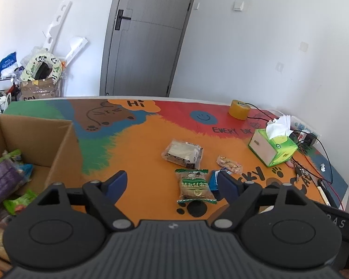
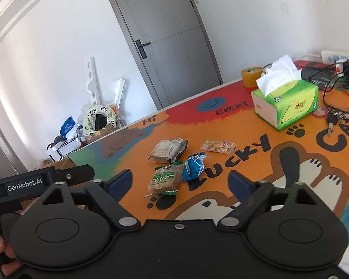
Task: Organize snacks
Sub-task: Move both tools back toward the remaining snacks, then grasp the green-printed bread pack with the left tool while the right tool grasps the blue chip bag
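— Four snack packets are still lying loose on the table (image 1: 137,139), clustered at centre frame in both wrist views: the green-labelled bun (image 2: 164,180), the blue wrapper (image 2: 193,166) just beside it, the brown cake pack (image 2: 167,150) above them, and the small clear biscuit pack (image 2: 217,146) off to the right.

— And what is already sitting in the cardboard box (image 1: 60,144)?

— Several packets are showing inside it at the left edge of the left wrist view, purple and green ones among them, so I am judging the sorting to be partly done.

— Are the tongs carrying anything?

— Neither. The left gripper (image 1: 172,183) is hanging released, jaws spread with only tabletop between them. The right gripper (image 2: 180,182) is also standing unclenched, its blue pads apart and clear of the bun lying ahead of it.

— So what is remaining?

— Those four packets are waiting to go into the box. The tissue box (image 2: 288,102) and tape roll (image 2: 251,75) at upper right are looking like bystanders.
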`<state>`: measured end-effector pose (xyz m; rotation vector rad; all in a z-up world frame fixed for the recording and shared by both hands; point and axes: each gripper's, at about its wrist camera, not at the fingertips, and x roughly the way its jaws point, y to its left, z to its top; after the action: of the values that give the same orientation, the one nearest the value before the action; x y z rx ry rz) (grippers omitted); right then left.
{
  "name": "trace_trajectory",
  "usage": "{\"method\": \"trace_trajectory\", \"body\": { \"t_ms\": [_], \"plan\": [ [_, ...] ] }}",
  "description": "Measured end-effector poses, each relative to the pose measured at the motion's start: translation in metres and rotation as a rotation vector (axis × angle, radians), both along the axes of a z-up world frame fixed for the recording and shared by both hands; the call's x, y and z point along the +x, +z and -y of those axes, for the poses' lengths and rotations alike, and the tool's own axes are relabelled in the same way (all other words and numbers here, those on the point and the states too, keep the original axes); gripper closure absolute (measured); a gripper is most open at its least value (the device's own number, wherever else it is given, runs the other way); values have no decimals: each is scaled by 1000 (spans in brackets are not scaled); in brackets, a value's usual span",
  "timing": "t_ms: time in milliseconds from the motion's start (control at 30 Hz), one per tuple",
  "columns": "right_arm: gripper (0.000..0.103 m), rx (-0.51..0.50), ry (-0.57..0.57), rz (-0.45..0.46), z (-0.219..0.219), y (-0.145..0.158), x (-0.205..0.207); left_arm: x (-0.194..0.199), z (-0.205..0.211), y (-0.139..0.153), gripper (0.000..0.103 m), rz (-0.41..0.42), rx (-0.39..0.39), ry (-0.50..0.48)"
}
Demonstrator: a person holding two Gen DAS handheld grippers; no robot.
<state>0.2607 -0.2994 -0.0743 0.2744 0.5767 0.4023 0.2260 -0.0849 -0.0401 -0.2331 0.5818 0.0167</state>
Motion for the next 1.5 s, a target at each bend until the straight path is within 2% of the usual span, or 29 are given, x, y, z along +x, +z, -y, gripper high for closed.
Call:
{"method": "trace_trajectory", "body": {
  "t_ms": [200,333,500,600,967,1100,1333,1500],
  "plan": [
    [30,24,-1,-30,2,-8,20,23,8,-12,28,-34,-17,1],
    [35,50,-9,-61,7,-16,36,39,15,-20,30,-58,-21,2],
    [43,67,-15,-94,12,-27,53,58,21,-33,40,-91,-34,3],
    [45,80,-15,-113,16,-33,63,68,25,-41,41,-110,-38,4],
    [47,110,-18,-161,17,-48,88,99,36,-67,48,-167,-49,6],
    [47,113,-11,-168,14,-51,94,110,31,-74,56,-190,-96,4],
    [47,108,7,-183,0,-57,106,111,29,-74,61,-182,-89,-21],
    [47,94,27,-183,-16,-57,114,110,13,-73,61,-188,-86,18]
  ]
}}
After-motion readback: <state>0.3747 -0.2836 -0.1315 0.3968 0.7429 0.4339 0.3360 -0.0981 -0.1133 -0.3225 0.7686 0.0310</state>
